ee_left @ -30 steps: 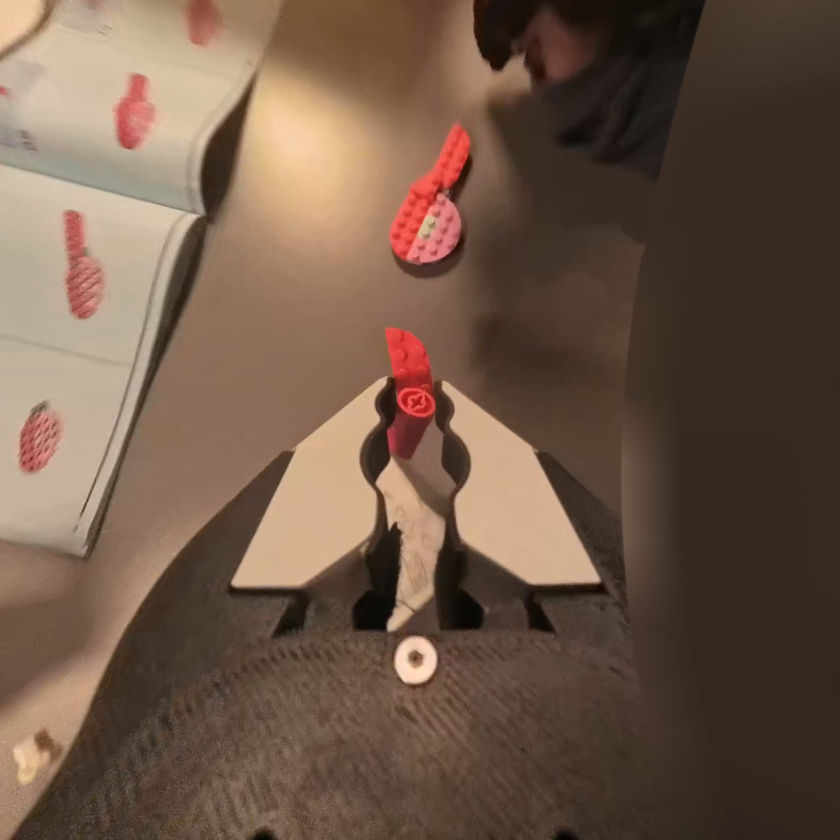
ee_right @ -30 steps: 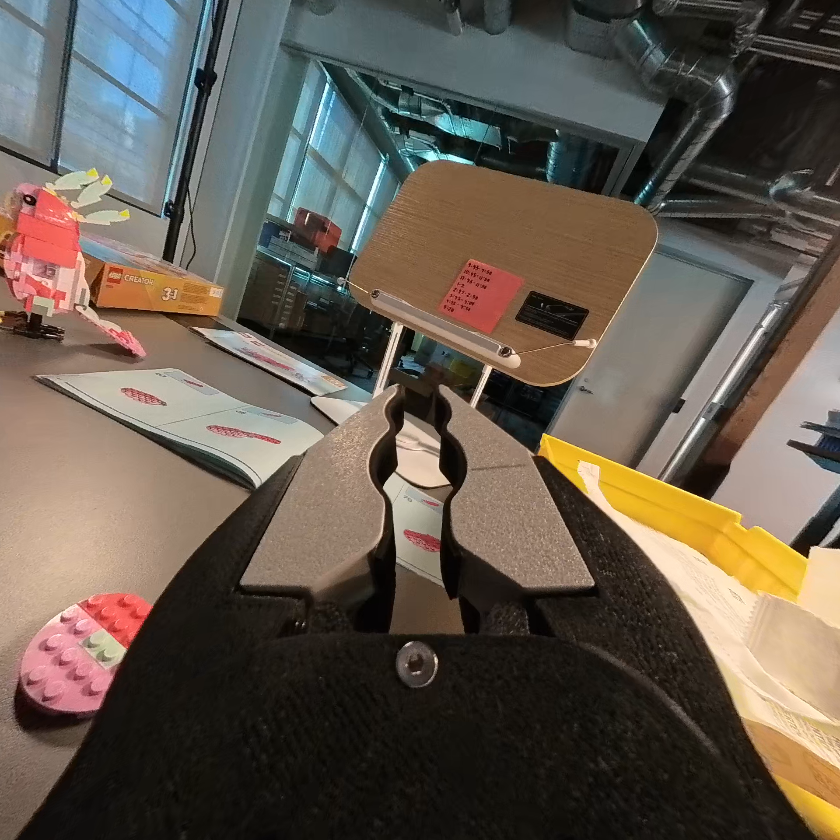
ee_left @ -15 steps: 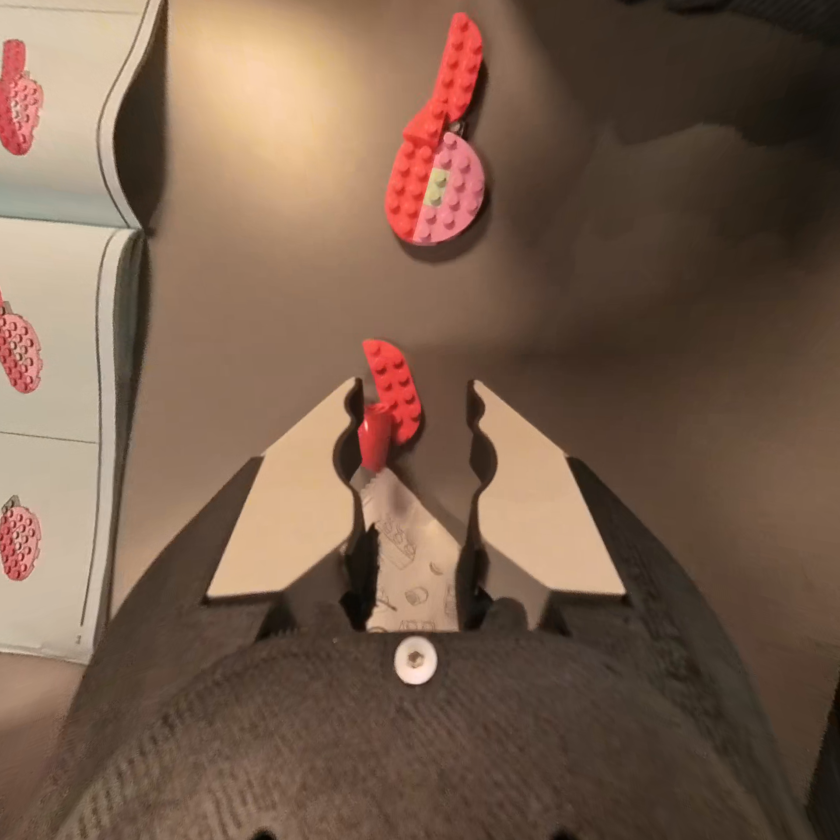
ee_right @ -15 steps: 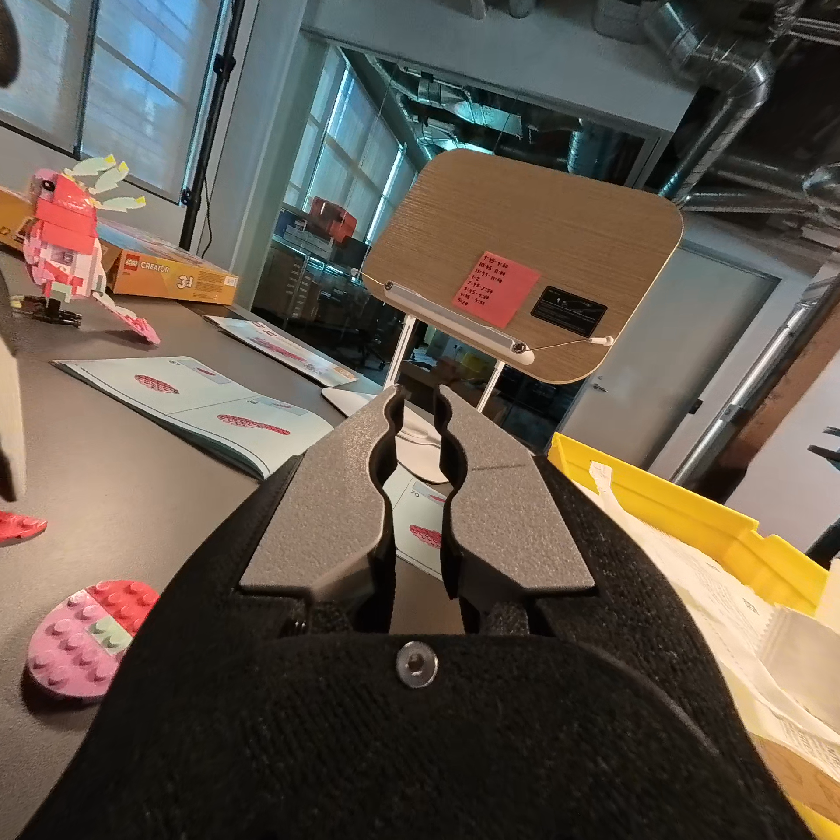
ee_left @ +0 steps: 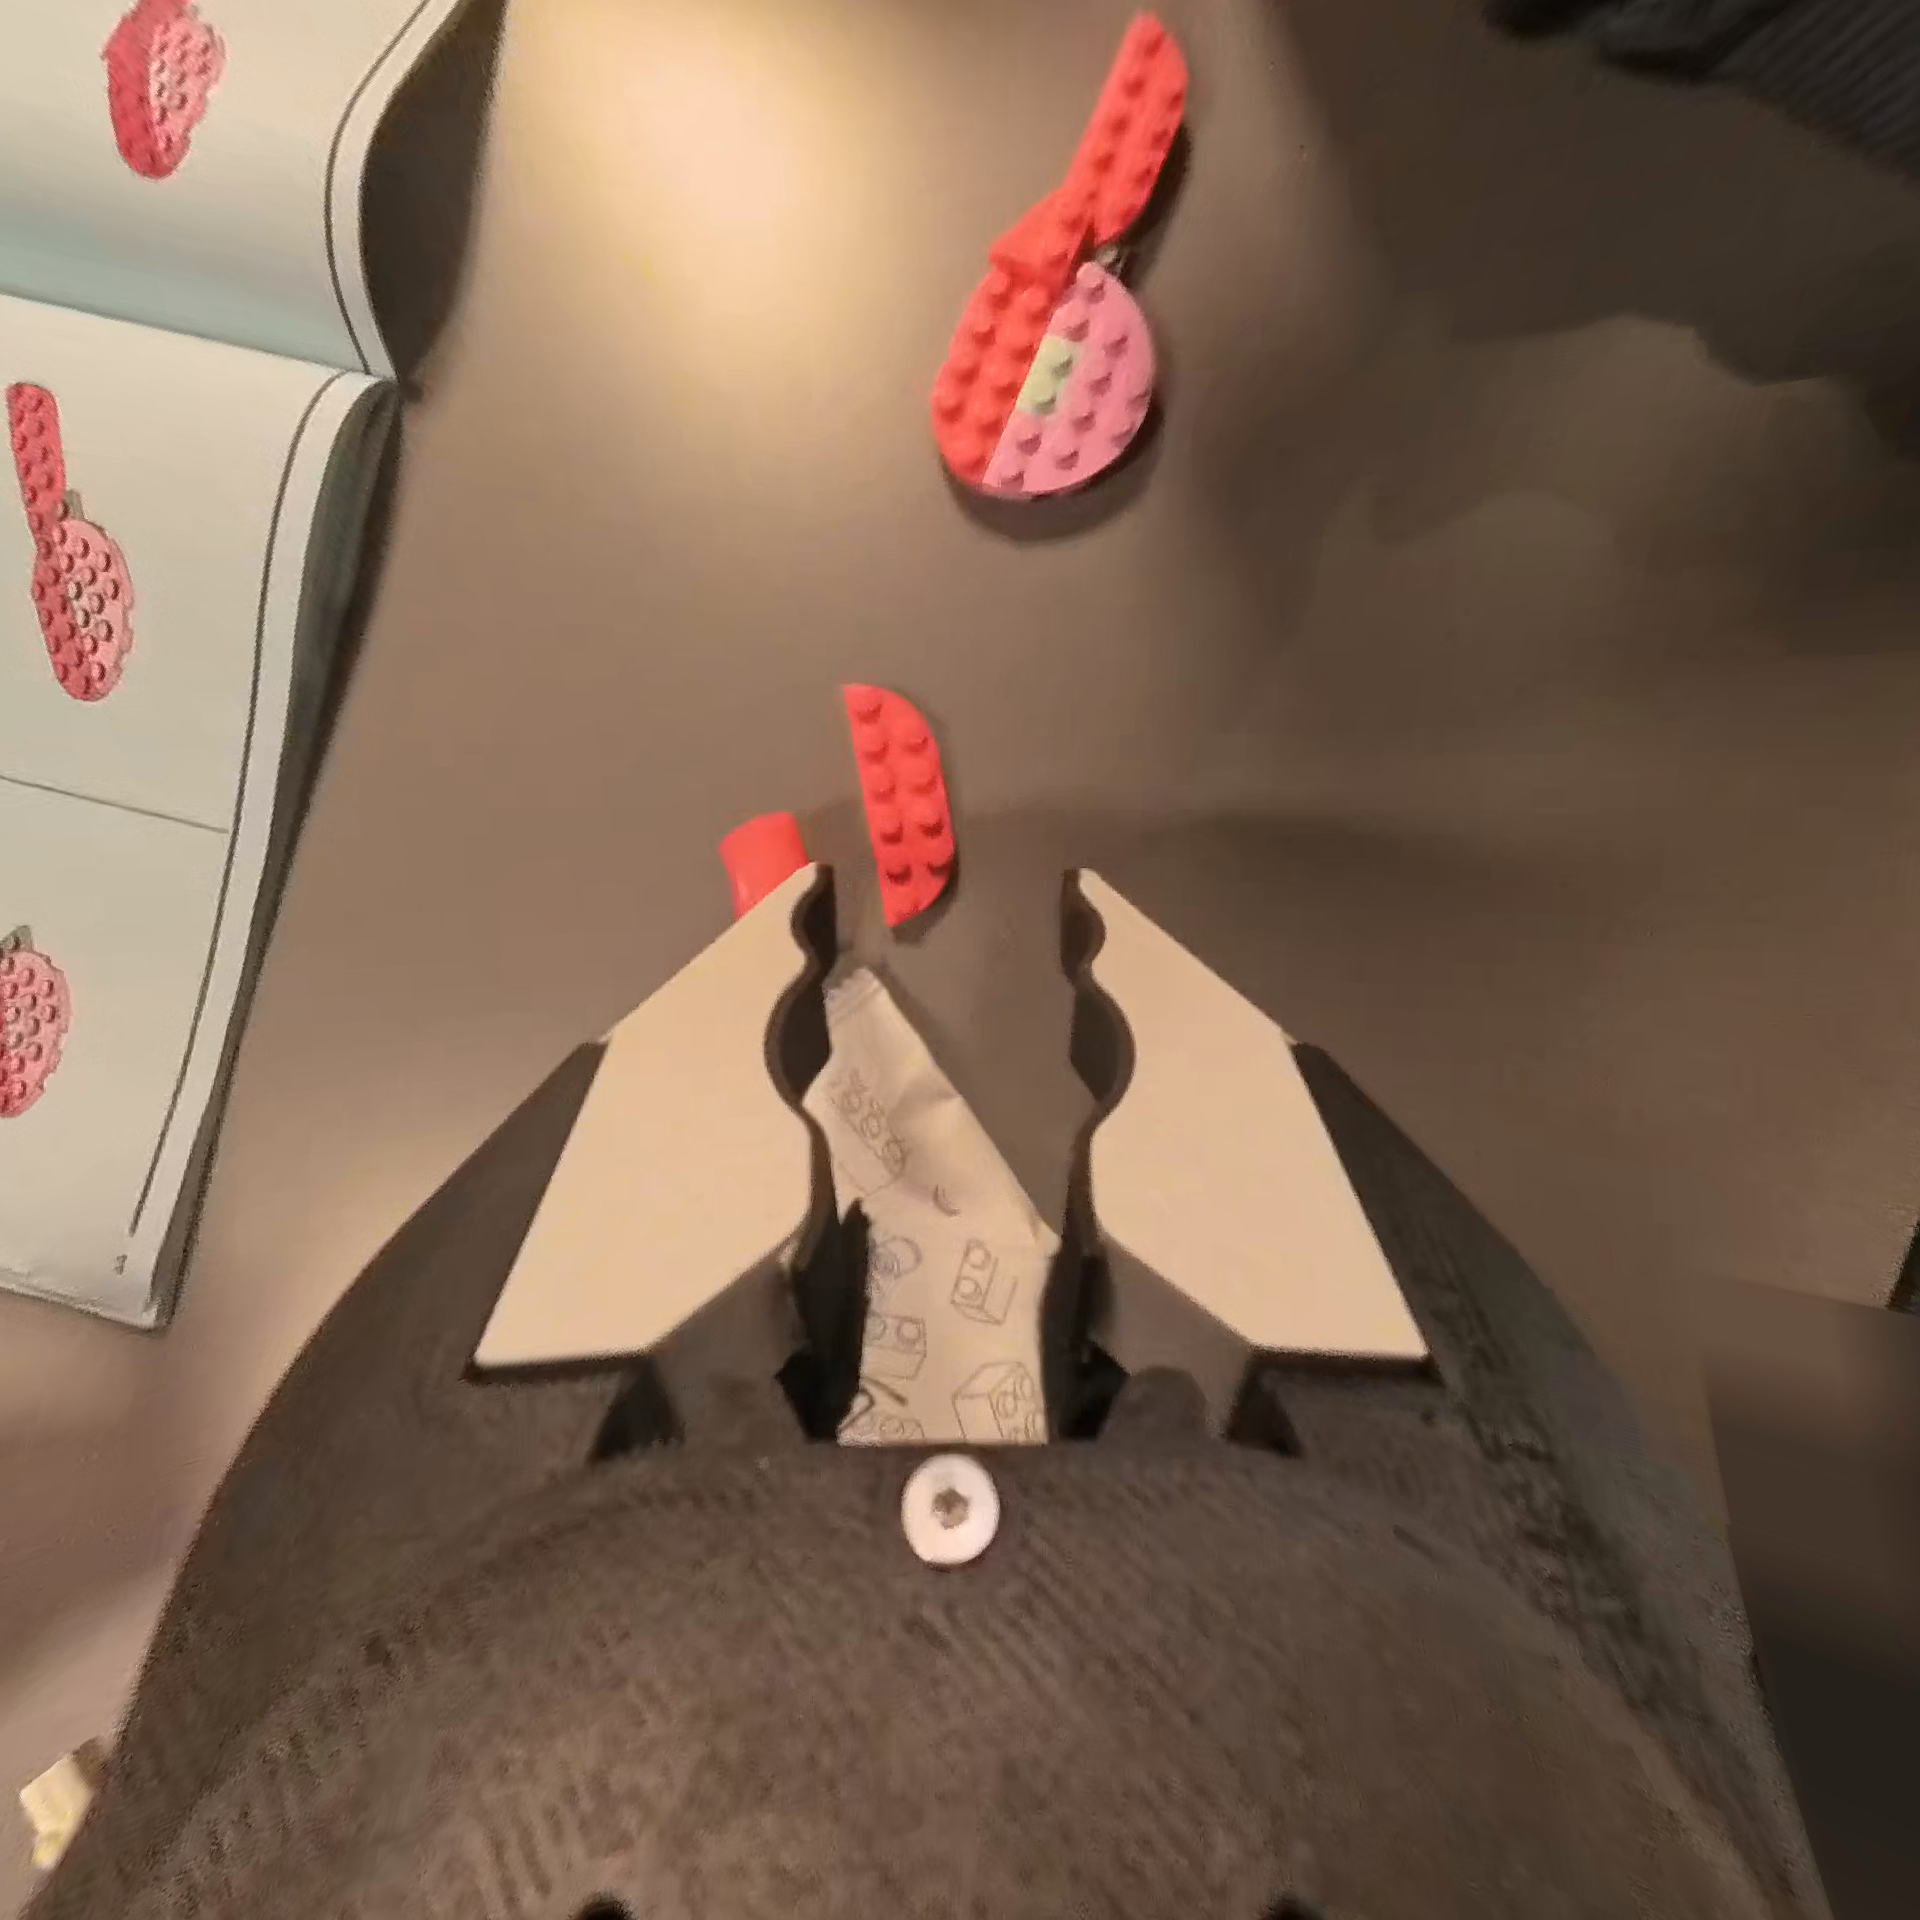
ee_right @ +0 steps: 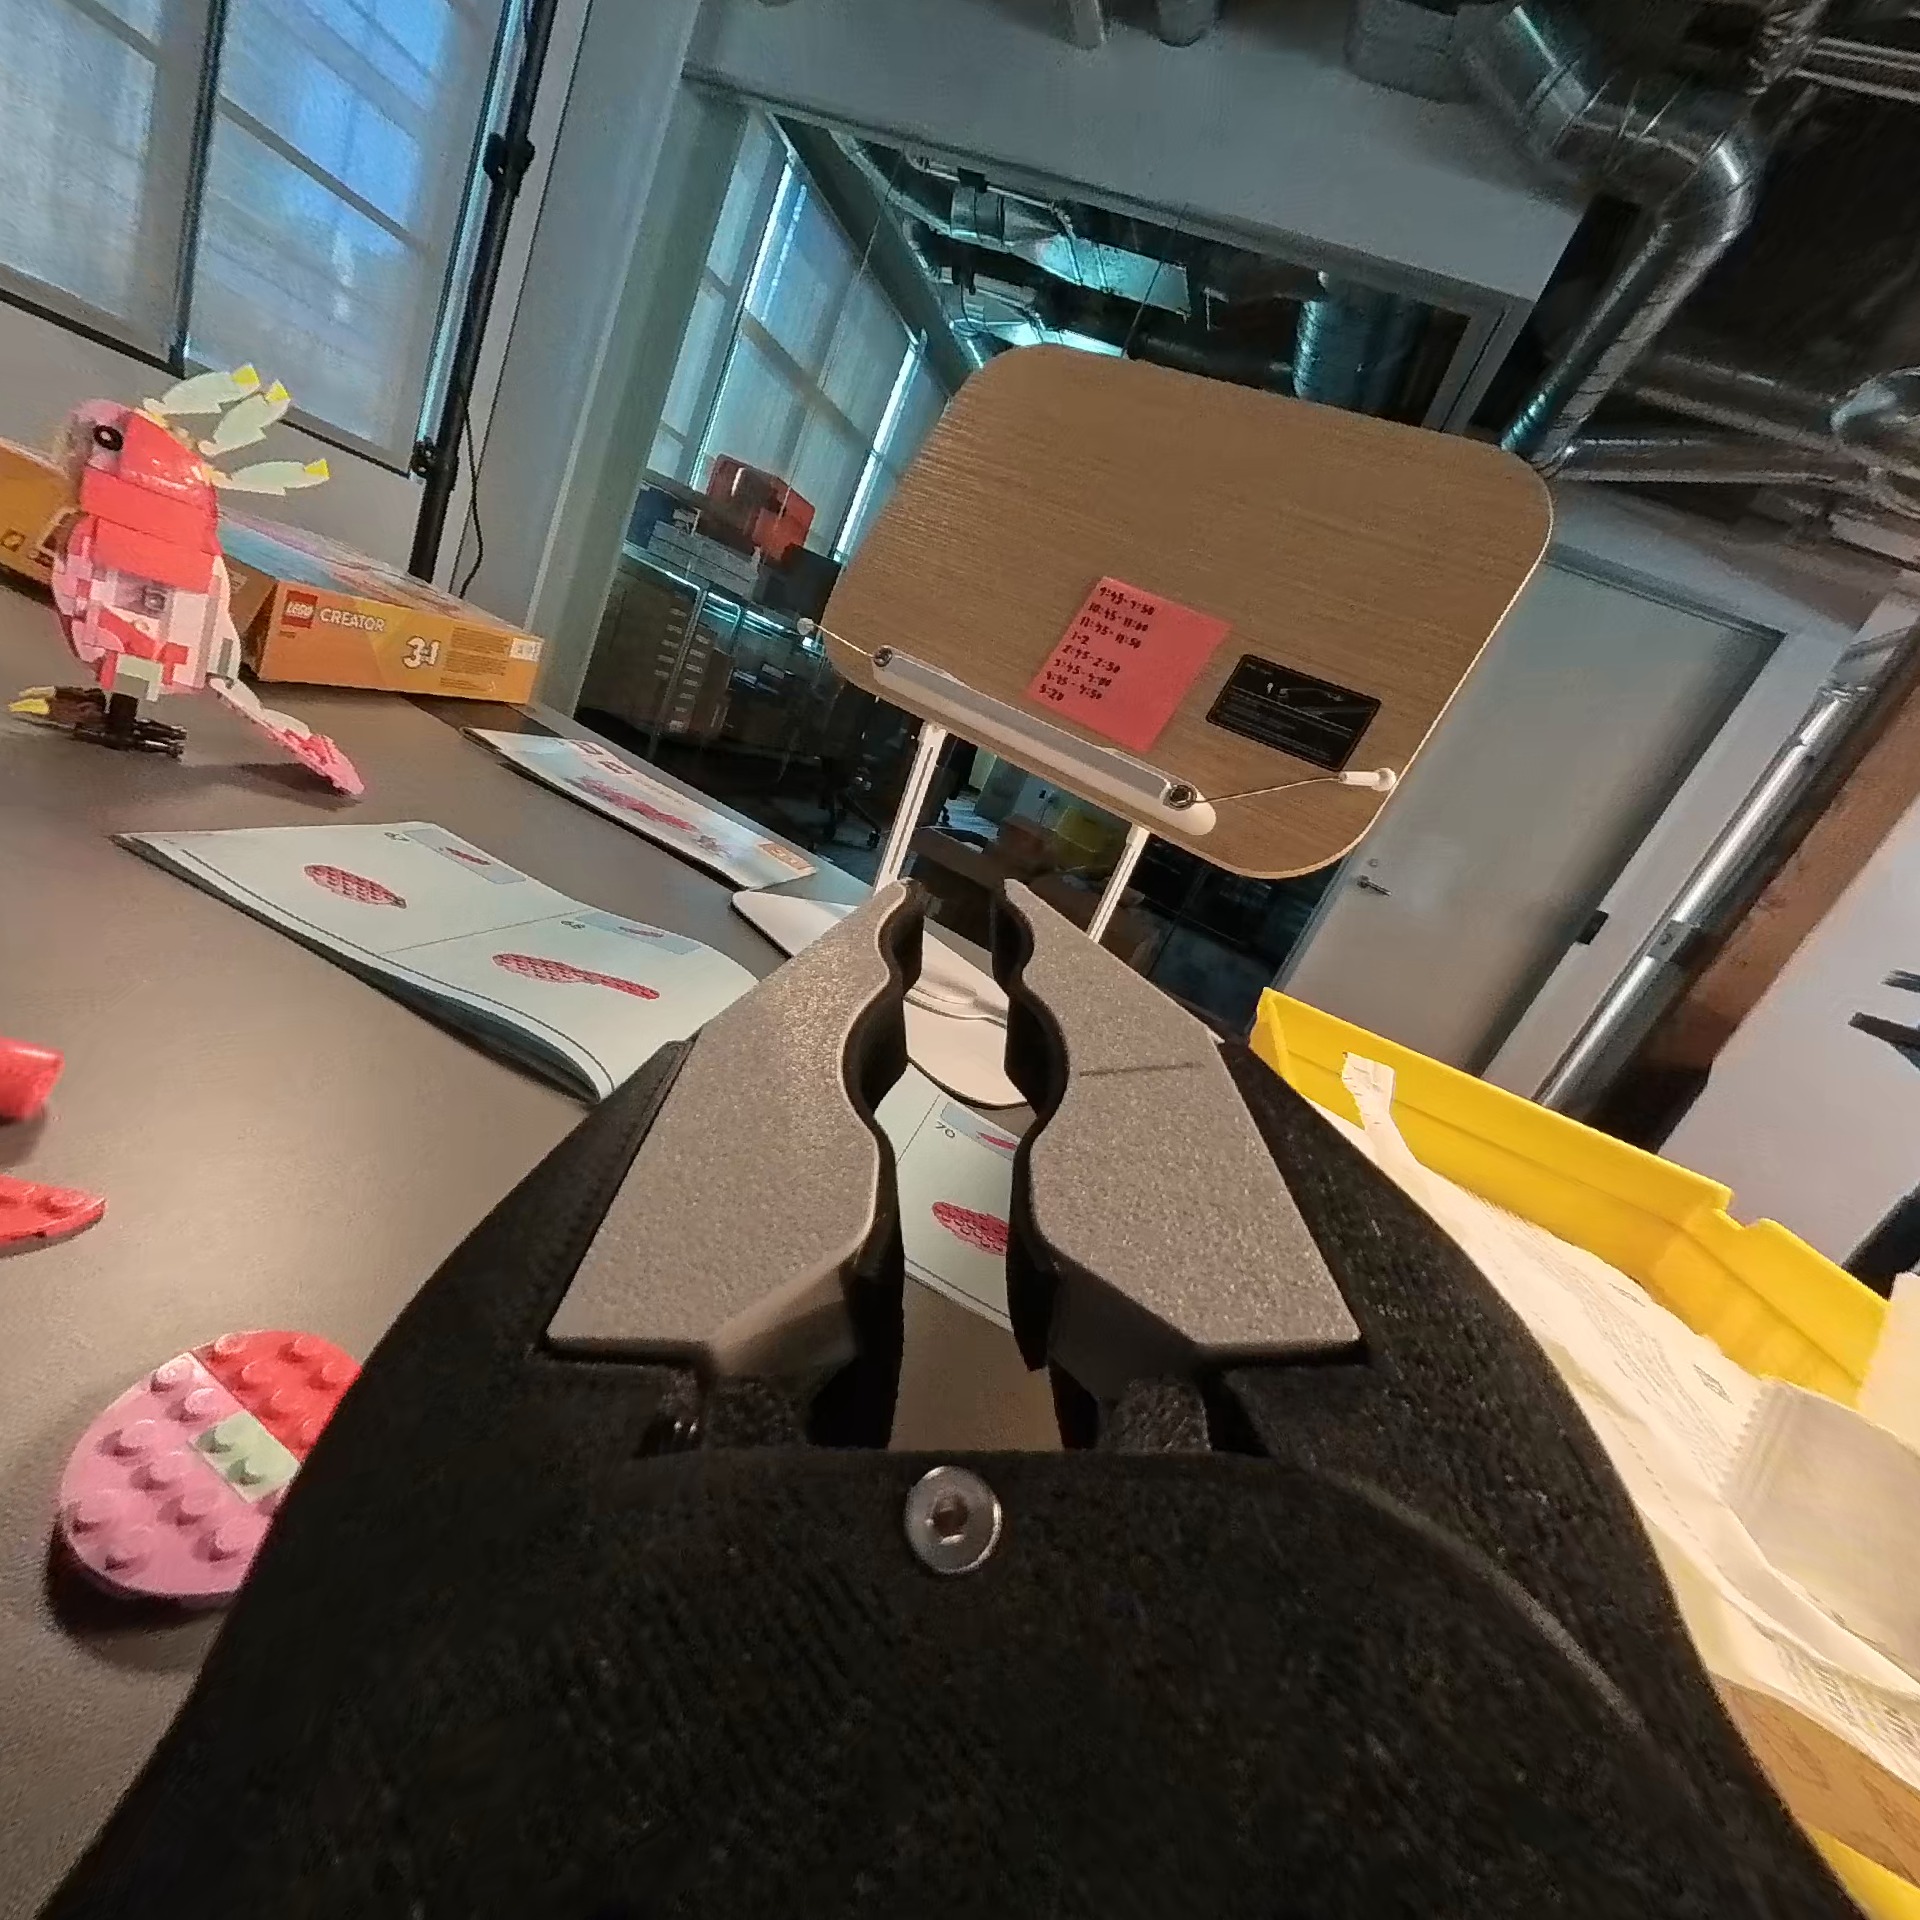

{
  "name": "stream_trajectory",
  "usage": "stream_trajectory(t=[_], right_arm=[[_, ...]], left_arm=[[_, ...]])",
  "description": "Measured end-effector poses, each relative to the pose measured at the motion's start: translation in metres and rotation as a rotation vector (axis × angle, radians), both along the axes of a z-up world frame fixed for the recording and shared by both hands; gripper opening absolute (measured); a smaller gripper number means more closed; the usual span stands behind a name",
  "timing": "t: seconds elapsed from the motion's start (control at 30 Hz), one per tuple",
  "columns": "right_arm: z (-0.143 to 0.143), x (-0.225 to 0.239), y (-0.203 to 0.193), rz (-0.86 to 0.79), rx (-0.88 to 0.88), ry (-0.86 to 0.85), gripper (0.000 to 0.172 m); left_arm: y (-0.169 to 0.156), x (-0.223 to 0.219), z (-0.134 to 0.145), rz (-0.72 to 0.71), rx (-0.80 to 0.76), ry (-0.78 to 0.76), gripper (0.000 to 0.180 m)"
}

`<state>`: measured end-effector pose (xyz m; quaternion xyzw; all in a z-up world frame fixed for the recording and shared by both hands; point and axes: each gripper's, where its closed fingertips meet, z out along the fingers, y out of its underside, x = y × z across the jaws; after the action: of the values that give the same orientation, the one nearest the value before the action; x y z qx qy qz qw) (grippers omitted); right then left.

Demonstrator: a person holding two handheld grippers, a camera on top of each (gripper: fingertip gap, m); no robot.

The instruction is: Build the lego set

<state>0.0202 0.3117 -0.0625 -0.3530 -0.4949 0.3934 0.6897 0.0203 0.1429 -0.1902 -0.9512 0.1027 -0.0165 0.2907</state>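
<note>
The left wrist view looks almost straight down at the desk (ee_left: 1455,831) from close above, along its own fingers (ee_left: 665,1122). The open booklet (ee_left: 156,727) lies at its left edge.

The right wrist view sits low, near the desk surface, and faces forward and slightly upward across the room, toward a wooden stand (ee_right: 1195,582) and the windows behind it. A yellow bin (ee_right: 1558,1174) is close at its right side.

Both views share the same part of the desk: the round pink and red brick plate (ee_left: 1044,384) (ee_right: 187,1455), the loose red half-round plate (ee_left: 902,800) (ee_right: 42,1210), and the open booklet (ee_right: 436,935).
</note>
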Motion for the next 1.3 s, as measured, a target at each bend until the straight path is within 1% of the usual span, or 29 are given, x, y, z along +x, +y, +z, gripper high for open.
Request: stream_trajectory(t=[0.1,0.2,0.23,0.27,0.33,0.4,0.47,0.6,0.7,0.77,0.83,1.0,1.07,1.13,1.23,1.27,1.3], right_arm=[[0.001,0.0,0.0,0.002,-0.005,0.002,0.011],[0.001,0.0,-0.004,0.027,-0.01,-0.005,0.012],[0.001,0.001,-0.008,0.044,-0.003,-0.012,0.013],[0.002,0.002,-0.012,0.064,0.013,-0.018,0.015],[0.003,0.007,-0.023,0.103,0.078,-0.029,0.02],[0.002,0.015,-0.039,0.147,0.188,-0.038,0.024],[-0.005,0.025,-0.06,0.205,0.326,-0.057,0.026],[-0.047,0.037,-0.107,0.294,0.631,-0.184,0.029],[-0.073,0.038,-0.125,0.259,0.881,-0.238,0.028],[-0.08,0.036,-0.128,0.213,0.987,-0.246,0.025],[-0.087,0.035,-0.126,0.188,1.058,-0.27,0.024],[-0.095,0.034,-0.123,0.165,1.123,-0.292,0.014],[-0.093,0.031,-0.119,0.122,1.153,-0.282,0.003],[-0.092,0.03,-0.116,0.092,1.16,-0.297,0.002],[-0.087,0.032,-0.108,0.052,1.113,-0.315,0.001],[-0.084,0.034,-0.101,0.029,1.089,-0.323,0.002],[-0.081,0.036,-0.092,0.004,1.063,-0.328,0.002]], left_arm=[[0.005,-0.001,-0.007,0.006,-0.01,-0.005,0.044],[0.01,0.002,-0.007,0.005,-0.007,-0.031,0.033],[0.011,0.001,-0.007,0.005,-0.01,-0.027,0.027],[0.011,0.001,-0.007,0.005,-0.011,-0.028,0.017],[0.014,0.001,-0.007,0.02,-0.014,-0.032,0.015],[0.018,0.001,-0.007,0.02,-0.016,-0.017,0.014],[0.024,0.001,-0.005,0.032,0.021,0.001,0.014],[0.04,0.017,0.014,0.031,0.139,-0.115,0.014],[0.045,0.027,0.019,0.003,0.136,-0.169,0.014],[0.047,0.036,0.021,-0.018,0.13,-0.222,0.014],[0.048,0.035,0.021,-0.02,0.124,-0.218,0.014],[0.05,0.036,0.028,-0.02,0.132,-0.284,0.014],[0.052,0.039,0.032,-0.027,0.145,-0.32,0.014],[0.054,0.038,0.032,-0.034,0.146,-0.305,0.014],[0.059,0.039,0.037,-0.06,0.185,-0.3,0.015],[0.061,0.039,0.038,-0.062,0.189,-0.299,0.026],[0.062,0.036,0.036,-0.056,0.186,-0.283,0.043]])
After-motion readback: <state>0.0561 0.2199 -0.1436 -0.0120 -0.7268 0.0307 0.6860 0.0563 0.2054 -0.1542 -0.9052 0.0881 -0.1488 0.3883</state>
